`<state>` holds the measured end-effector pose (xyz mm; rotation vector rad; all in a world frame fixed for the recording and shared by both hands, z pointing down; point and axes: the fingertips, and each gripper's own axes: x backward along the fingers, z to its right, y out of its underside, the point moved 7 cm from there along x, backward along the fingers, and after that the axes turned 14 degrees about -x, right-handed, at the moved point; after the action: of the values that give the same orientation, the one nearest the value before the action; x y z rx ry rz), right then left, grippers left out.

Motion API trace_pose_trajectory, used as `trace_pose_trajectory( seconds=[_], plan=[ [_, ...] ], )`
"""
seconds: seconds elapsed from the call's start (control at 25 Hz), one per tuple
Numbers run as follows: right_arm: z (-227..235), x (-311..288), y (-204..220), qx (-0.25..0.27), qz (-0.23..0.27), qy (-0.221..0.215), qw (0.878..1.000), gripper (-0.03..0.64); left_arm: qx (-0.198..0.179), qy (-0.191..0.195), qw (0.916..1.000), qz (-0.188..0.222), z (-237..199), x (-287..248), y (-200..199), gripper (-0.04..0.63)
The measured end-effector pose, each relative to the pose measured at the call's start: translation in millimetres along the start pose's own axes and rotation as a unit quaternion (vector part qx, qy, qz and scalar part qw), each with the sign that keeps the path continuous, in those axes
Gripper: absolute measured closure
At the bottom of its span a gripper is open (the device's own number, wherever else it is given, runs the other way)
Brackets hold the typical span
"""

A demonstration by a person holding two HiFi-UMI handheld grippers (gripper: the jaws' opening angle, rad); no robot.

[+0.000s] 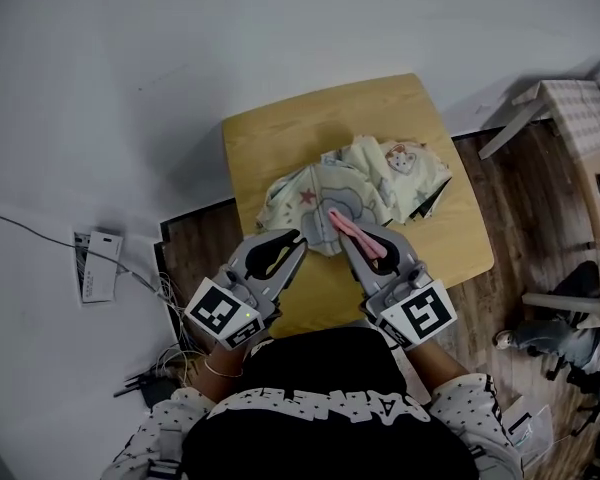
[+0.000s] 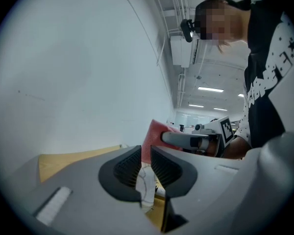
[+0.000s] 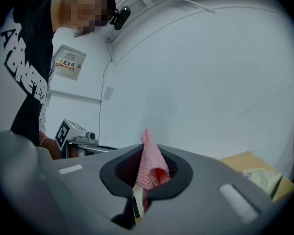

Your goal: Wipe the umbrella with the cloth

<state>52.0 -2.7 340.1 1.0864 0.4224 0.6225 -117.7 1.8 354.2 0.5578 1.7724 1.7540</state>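
Observation:
A folded umbrella (image 1: 365, 183) of cream fabric with cartoon prints lies on the small wooden table (image 1: 280, 138). My right gripper (image 1: 348, 236) is shut on a pink knitted cloth (image 1: 355, 233) at the umbrella's near edge. In the right gripper view the cloth (image 3: 149, 155) sticks up between the closed jaws (image 3: 146, 151). My left gripper (image 1: 298, 238) hovers just left of it, at the umbrella's near left corner. In the left gripper view its jaws (image 2: 145, 153) stand a narrow slit apart, and pale umbrella fabric (image 2: 147, 182) shows low in the gap. I cannot see the pads pressing on it.
The table's near edge runs just under both grippers. A white device (image 1: 98, 265) and cables lie on the floor to the left. A pale wooden stool (image 1: 570, 118) stands at the right. A white wall rises behind the table.

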Motion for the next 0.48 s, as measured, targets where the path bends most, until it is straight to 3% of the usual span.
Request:
trace_pose_trajectory(
  seconds=[0.24, 0.48],
  plan=[
    [16, -19, 1, -0.01, -0.007, -0.028, 1.0, 0.584, 0.012, -0.038, 0.9992, -0.011, -13, 0, 11, 0.552],
    [29, -38, 4, -0.021, -0.024, -0.029, 0.999, 0.584, 0.019, -0.078, 0.9958, -0.045, -34, 8, 34, 0.538]
  ],
)
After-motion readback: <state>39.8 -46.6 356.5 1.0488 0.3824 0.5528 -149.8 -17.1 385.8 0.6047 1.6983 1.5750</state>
